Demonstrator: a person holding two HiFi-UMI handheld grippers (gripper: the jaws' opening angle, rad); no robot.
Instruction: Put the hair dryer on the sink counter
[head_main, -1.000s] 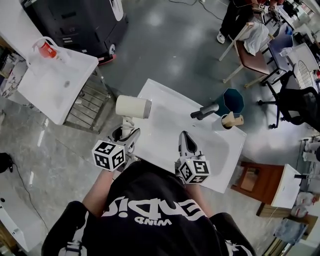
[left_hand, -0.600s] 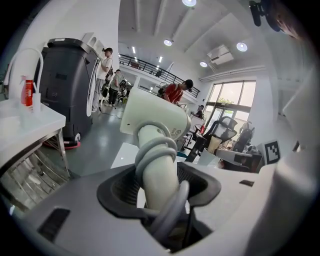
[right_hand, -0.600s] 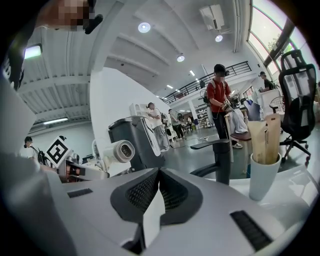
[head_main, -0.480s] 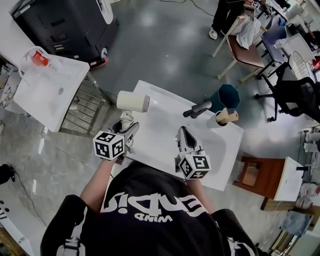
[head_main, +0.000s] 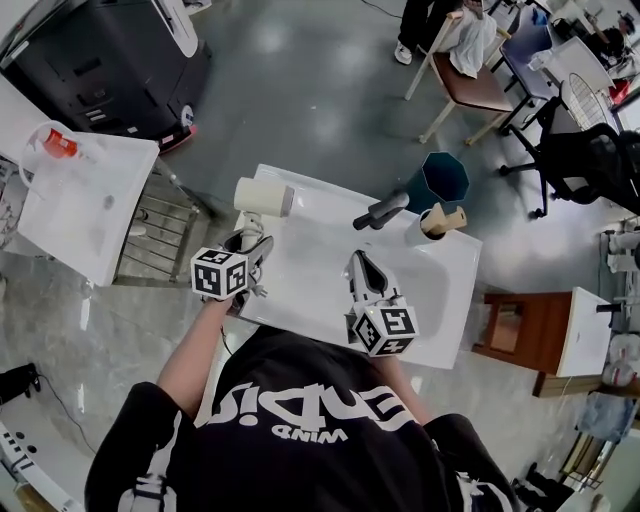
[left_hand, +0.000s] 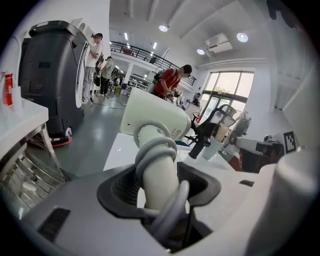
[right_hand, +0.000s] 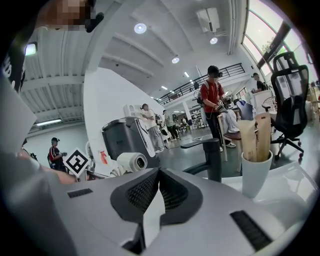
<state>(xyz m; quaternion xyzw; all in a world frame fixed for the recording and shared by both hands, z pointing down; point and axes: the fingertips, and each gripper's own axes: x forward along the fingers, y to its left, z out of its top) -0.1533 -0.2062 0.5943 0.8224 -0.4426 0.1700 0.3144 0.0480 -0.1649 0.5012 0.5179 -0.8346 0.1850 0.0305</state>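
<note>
**Asker:** What can't you make out from where you stand?

**Me:** Quite a bit. The foot of the handle and the end of the grey cord (left_hand: 156, 149) sink into my left gripper (left_hand: 159, 172), so I see no plug. In the head view my own shoulders cover the near edge of the sink counter (head_main: 310, 262). I also cannot tell whether the hair dryer (head_main: 264, 197) touches the counter or hangs just above it.

**Asker:** Where is it, then?

**Me:** At the counter's far left corner, with the barrel right at the edge. It is well to the left of the dark faucet (head_main: 380, 210) that stands on the counter.

**Asker:** How does it look?

**Me:** It is cream-white, with a short fat barrel lying crosswise and its open end turned toward the counter's faucet. The handle runs down from the barrel, and the cord is looped round it a few turns.

**Asker:** And your tools?

**Me:** My left jaws are clamped on that handle, cord and all, and they stand wide because the handle is thick. My right gripper (head_main: 361, 266) is over the middle of the counter. Its jaws are pressed together at the tips with nothing between them.

**Asker:** Anything else on the counter?

**Me:** A white cup (head_main: 428, 230) near its far right corner, holding wooden pieces. I cannot say what the pieces are.
</note>
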